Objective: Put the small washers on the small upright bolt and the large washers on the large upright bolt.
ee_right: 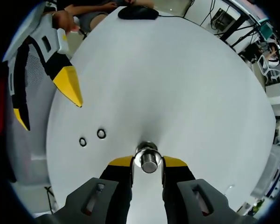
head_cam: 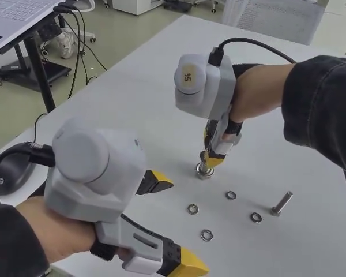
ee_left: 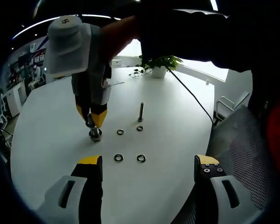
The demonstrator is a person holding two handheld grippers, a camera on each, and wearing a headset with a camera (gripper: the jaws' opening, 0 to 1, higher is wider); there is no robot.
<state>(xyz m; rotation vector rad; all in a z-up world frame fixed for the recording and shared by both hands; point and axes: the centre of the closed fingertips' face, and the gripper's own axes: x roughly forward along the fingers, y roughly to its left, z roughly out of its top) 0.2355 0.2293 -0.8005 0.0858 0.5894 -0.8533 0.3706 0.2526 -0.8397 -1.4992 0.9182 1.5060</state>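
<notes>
The large upright bolt (head_cam: 205, 169) stands mid-table with a metal ring around its base. My right gripper (head_cam: 210, 163) points straight down over it. In the right gripper view the bolt's top (ee_right: 149, 163) sits between the two yellow tips (ee_right: 122, 162), which are close together; I cannot tell whether they pinch anything. The small bolt (head_cam: 281, 203) stands to the right, also seen as the small bolt (ee_left: 141, 112). Several loose washers lie between, such as a washer (head_cam: 193, 208) and another washer (head_cam: 256, 217). My left gripper (ee_left: 149, 163) is open and holds nothing, near the front.
A black mouse (head_cam: 8, 173) with its cable lies at the table's left edge. A stand with a keyboard (head_cam: 11, 14) is off the table at far left. A potted plant (ee_left: 159, 65) sits at the table's far side.
</notes>
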